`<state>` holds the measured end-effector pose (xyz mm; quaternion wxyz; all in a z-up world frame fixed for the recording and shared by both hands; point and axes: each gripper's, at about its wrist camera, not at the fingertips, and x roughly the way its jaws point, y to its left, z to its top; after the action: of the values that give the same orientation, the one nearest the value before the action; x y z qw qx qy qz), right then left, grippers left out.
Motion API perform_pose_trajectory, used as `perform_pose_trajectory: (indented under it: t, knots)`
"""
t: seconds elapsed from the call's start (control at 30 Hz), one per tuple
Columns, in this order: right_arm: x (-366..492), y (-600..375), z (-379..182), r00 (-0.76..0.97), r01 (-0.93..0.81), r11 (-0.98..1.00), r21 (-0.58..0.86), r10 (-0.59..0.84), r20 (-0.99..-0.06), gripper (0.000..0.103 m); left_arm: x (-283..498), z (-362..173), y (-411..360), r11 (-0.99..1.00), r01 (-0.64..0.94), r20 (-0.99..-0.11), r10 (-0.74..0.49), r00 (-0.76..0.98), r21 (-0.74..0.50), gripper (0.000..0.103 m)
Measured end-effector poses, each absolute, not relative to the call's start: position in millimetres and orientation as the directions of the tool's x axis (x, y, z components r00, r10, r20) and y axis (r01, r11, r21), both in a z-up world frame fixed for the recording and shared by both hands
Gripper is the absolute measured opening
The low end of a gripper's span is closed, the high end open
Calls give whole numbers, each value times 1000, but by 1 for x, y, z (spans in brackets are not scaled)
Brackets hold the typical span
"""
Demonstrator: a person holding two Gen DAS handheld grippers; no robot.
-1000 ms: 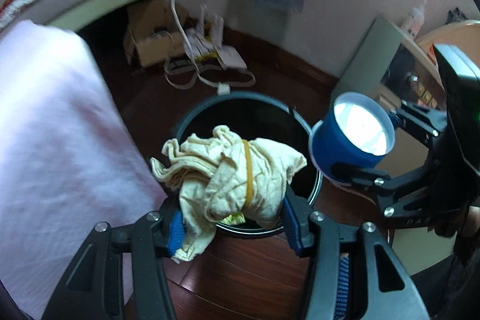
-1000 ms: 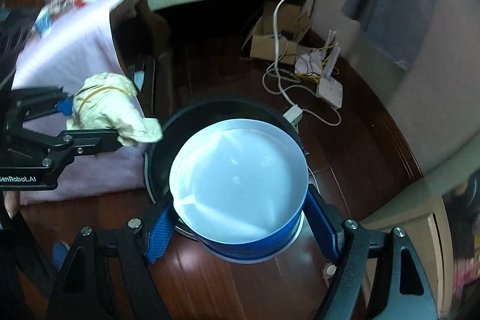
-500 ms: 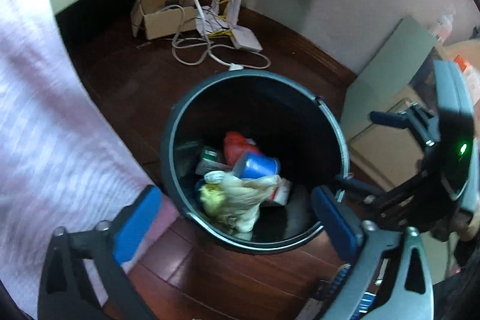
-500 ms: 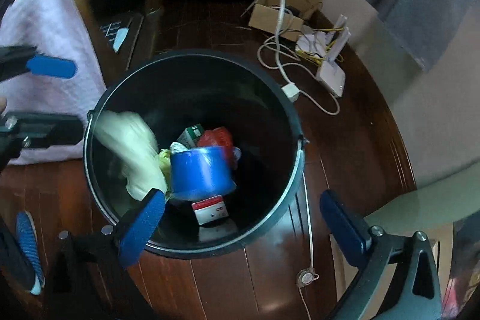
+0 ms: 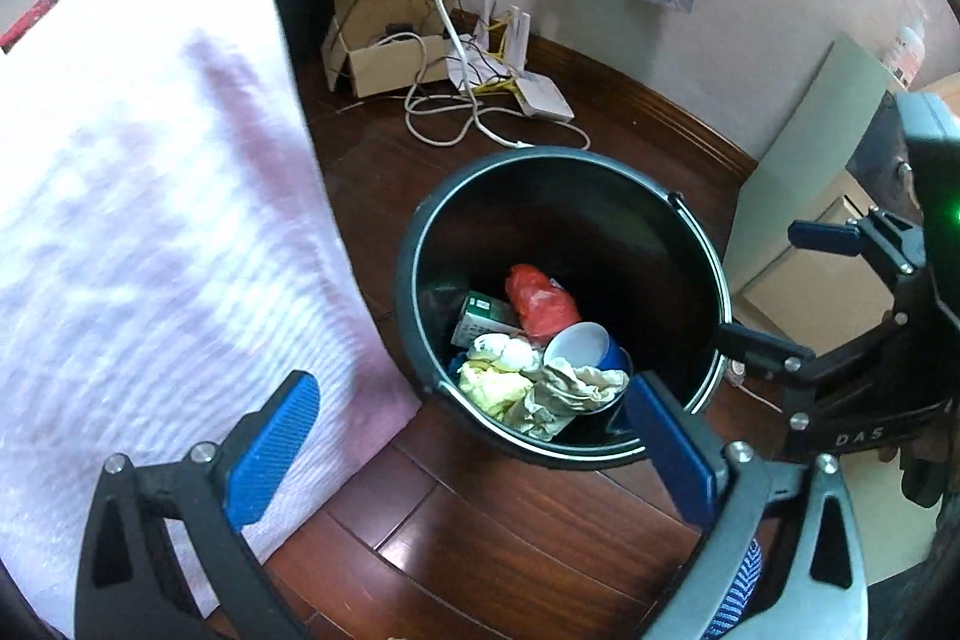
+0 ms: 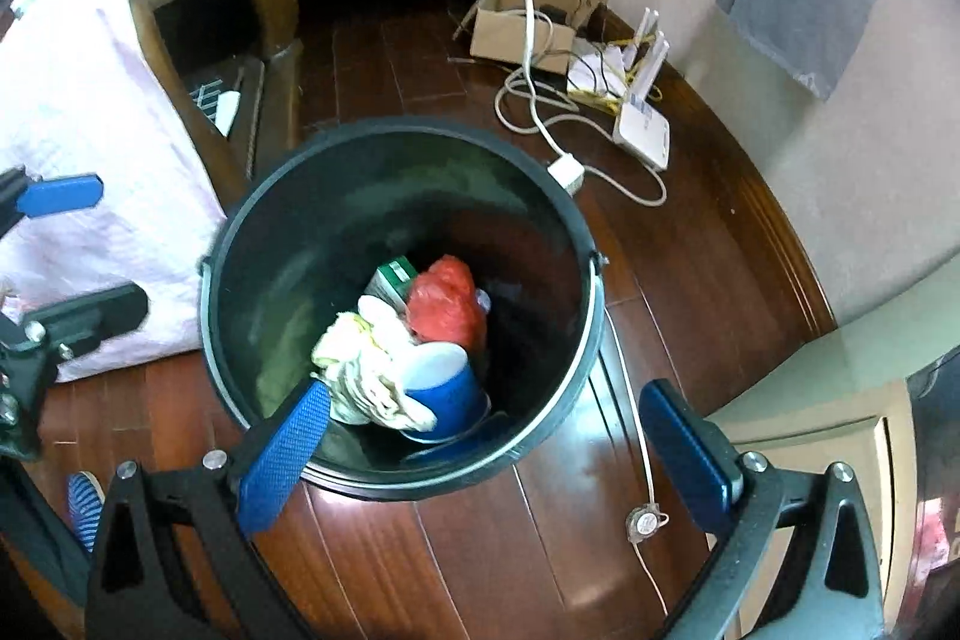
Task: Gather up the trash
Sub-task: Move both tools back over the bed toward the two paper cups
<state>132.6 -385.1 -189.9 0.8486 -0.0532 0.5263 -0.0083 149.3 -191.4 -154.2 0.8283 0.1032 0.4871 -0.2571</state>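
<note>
Left wrist view: the left gripper [image 5: 474, 436] has its jaws spread as wide as they go, having just been opening, and nothing lies between the blue pads. Just ahead of the jaws, toward the right pad, a black trash bin [image 5: 420, 244] stands on the dark wooden floor [image 5: 492, 532]. In its bottom lie a crumpled cream cloth [image 5: 558, 391], a blue cup [image 5: 591, 349] tipped on its side with the white inside showing, a red plastic bag [image 5: 540, 301] and a green-and-white carton [image 5: 483, 319]. A pale pink towel [image 5: 144, 232] hangs left of the left pad (it fills most of that side). Beyond the bin, well ahead of the jaws, a cardboard box [image 5: 384, 58] and a white router [image 5: 543, 97] sit among white cables by the wall. The right gripper [image 5: 774, 292] shows at the right edge, jaws apart and empty.

Right wrist view: the right gripper [image 6: 498, 436] also holds nothing; its jaws have just been opening and now stand fully wide. The trash bin sits directly ahead between them, its near rim [image 6: 420, 487] close to the pads. Inside, the cream cloth [image 6: 366, 370] lies over the blue cup [image 6: 447, 388], with the red bag [image 6: 447, 307] and carton [image 6: 393, 280] behind. The left gripper [image 6: 78, 250] is at the left edge, in front of the pink towel [image 6: 84, 100].
</note>
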Motion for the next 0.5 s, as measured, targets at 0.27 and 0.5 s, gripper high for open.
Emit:
perform_pose_trajectory:
  t: [0.27, 0.5]
  knots:
    - [130, -379, -155, 493, -12, 999, -54, -41, -869, 103, 141, -136, -173, 864, 496, -844, -326, 427, -83, 102]
    - [121, -366, -137, 520, -10, 999, -45, -33, -854, 103, 134, -121, -158, 876, 477, -833, -315, 455, -70, 102]
